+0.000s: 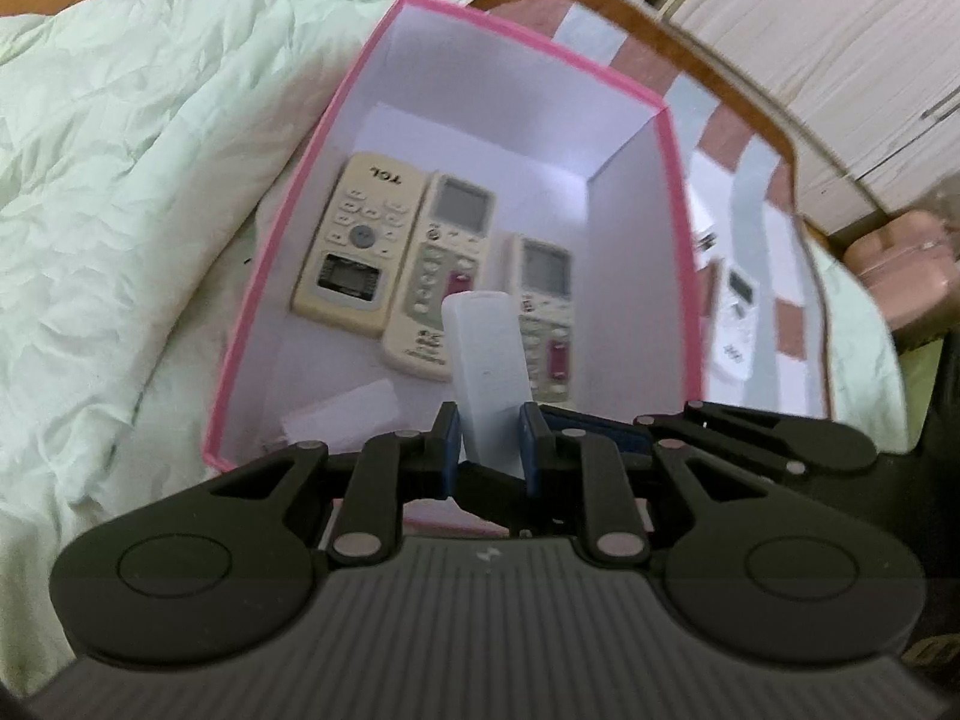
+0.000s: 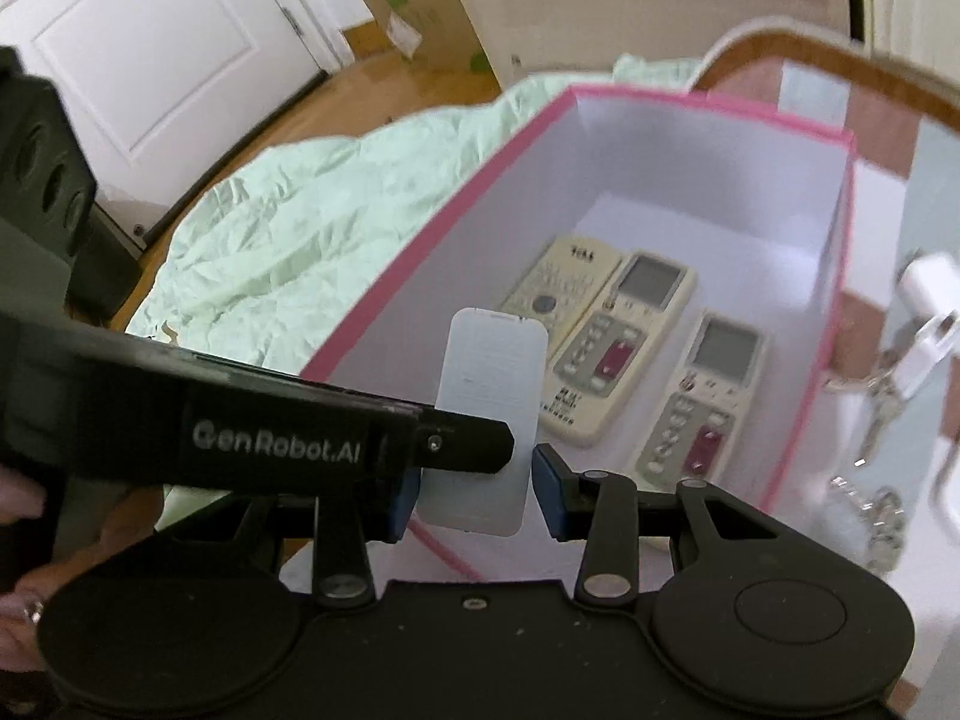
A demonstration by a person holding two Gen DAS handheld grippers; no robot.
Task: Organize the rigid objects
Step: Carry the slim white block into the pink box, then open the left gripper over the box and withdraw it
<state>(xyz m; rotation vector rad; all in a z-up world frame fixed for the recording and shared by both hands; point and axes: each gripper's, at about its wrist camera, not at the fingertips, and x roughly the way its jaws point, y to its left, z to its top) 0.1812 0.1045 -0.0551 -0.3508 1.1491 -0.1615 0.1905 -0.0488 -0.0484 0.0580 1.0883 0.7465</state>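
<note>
White remote (image 1: 489,378) clasped by left hand-held gripper (image 1: 491,441) above pink box (image 1: 273,276); lowering required beside stored remotes (image 1: 360,240). Right hand-held gripper (image 2: 474,489): grip state cannot be told.

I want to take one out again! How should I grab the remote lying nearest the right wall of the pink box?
Come straight down through the open top of the pink box and pinch the right-hand remote across its narrow width, near the middle. It lies flat, face up, with bare floor showing along both long sides, so fingers probably fit there. The walls block a sideways approach.
</note>
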